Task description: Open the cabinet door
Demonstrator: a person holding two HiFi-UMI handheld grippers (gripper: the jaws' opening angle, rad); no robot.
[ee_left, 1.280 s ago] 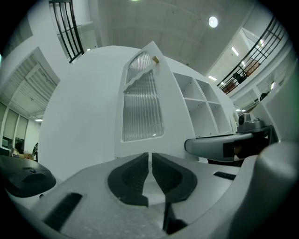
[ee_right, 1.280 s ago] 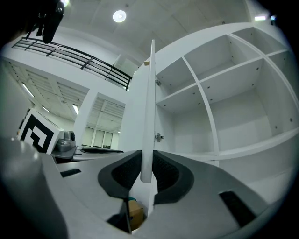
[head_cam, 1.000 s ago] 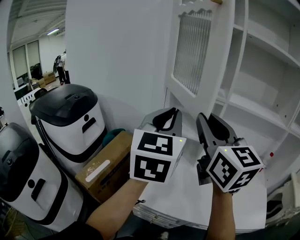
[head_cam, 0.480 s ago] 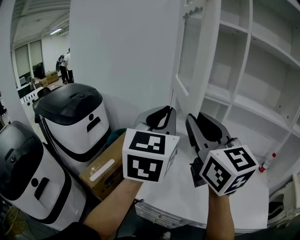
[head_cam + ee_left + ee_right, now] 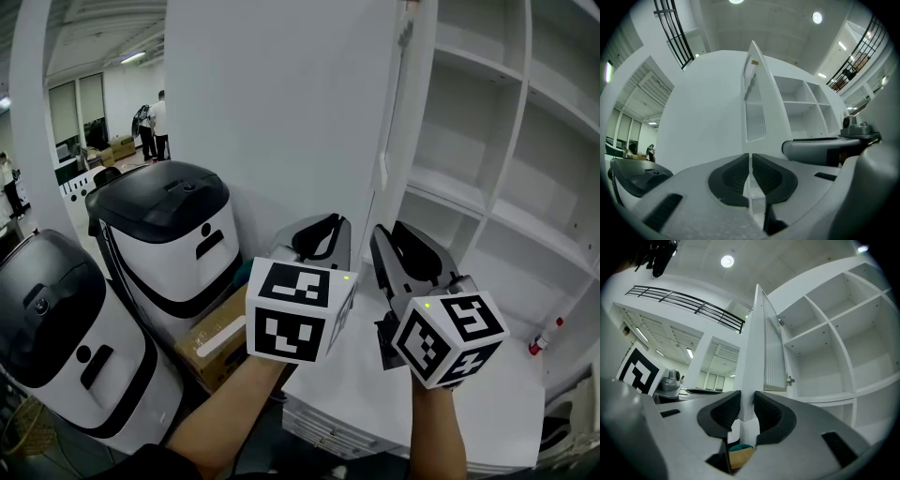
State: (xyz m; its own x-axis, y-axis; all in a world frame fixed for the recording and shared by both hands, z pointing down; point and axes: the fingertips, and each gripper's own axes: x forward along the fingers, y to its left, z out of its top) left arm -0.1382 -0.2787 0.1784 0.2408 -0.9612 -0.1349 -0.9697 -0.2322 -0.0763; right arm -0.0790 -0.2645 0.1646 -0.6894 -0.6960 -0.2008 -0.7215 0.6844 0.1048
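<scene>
The cabinet door [image 5: 394,131] already stands swung well out from the cabinet, nearly edge-on in the head view, so the opening looks largely done. What seems left is to let go fully and draw the hands back, or perhaps push the door a little wider. The right gripper [image 5: 746,404] has the door's free edge, near its lower corner, standing between its fingers [image 5: 723,416]. Its jaws have just been opening, and the pads now look slackened around that edge instead of pressing on it, a release by the look of it. The left gripper [image 5: 750,161] has its fingers [image 5: 729,178] drawn together to a thin slit with nothing in them. The door rises beyond their tips and slightly to the right, apart from them. The two grippers sit side by side over a white tabletop [image 5: 487,403]. To the right of the right gripper's fingers, the cabinet shelves [image 5: 487,202] lie exposed, and every compartment in view is bare. Below and left of the left gripper's fingers sits a cardboard box [image 5: 220,342] on the floor, flaps shut, so its contents cannot be told. Further left are two white units with black lids [image 5: 164,244], both closed.
</scene>
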